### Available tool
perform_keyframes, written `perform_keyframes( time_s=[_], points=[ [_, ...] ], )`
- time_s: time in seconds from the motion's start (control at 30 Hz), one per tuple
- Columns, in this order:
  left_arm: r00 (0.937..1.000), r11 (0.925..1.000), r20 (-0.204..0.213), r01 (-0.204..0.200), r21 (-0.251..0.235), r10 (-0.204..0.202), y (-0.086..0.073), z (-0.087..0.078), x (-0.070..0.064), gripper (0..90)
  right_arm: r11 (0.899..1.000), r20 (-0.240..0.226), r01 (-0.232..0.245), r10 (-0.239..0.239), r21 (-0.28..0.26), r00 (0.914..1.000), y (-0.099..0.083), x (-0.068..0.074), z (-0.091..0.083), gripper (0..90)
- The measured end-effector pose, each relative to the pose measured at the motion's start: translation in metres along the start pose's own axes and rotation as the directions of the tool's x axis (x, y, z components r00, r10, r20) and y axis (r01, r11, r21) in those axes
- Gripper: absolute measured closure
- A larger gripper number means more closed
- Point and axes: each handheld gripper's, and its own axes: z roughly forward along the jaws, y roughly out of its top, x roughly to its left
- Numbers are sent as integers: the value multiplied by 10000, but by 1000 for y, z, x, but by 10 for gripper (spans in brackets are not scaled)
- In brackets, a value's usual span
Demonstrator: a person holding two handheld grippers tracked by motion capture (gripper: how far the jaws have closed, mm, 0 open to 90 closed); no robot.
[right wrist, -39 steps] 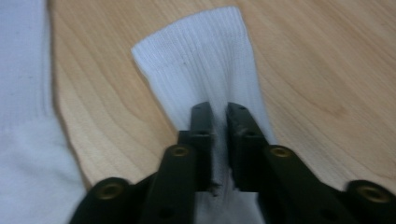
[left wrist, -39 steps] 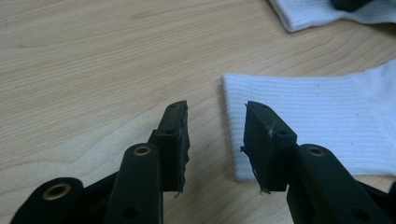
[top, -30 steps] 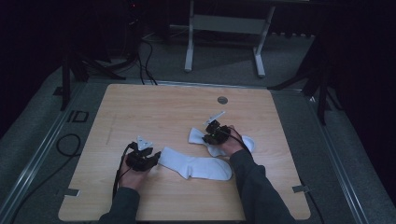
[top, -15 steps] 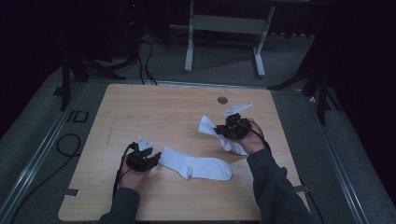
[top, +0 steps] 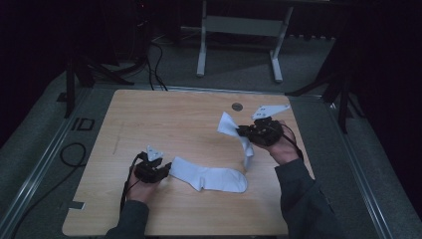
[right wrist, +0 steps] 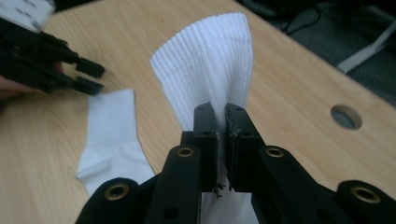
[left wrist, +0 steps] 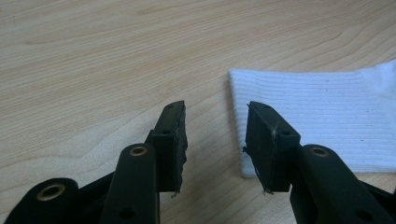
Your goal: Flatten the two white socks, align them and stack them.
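Socks are the work in hand: one white ribbed cotton sock (top: 238,135) hangs pinched near its cuff in my right gripper (top: 243,131), lifted clear of the light wooden table (top: 164,114) at its right side, while the second white ribbed sock (top: 209,175) lies flat near the front edge. My left gripper (left wrist: 215,135) sits with its jaws parted at that flat sock's cuff edge, one pad over the fabric, holding nothing. I judge the first pick-up done; seizing the flat sock and bringing the two together remain.
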Motion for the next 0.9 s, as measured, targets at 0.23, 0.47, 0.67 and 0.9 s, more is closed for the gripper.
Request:
perform_keyframes(
  time_s=[0.23, 0.47, 0.67, 0.9],
  points=[
    [10000, 10000, -10, 4, 14, -4, 0, 0, 0, 576, 9976, -193, 317, -329, -611, 9993, 7, 15, -26, 839],
    [10000, 10000, -11, -13, 25, 13, 0, 0, 0, 576, 9958, -555, 475, -519, -779, 9971, -4, 33, -39, 837],
    [10000, 10000, -38, -8, 23, 8, 0, 0, 0, 575, 9952, -697, 596, -650, -773, 9954, -13, 44, -44, 836],
    [10000, 10000, -39, -21, 24, 21, 0, 1, -1, 575, 9950, -796, 649, -710, -761, 9943, -16, 50, -45, 836]
  ],
)
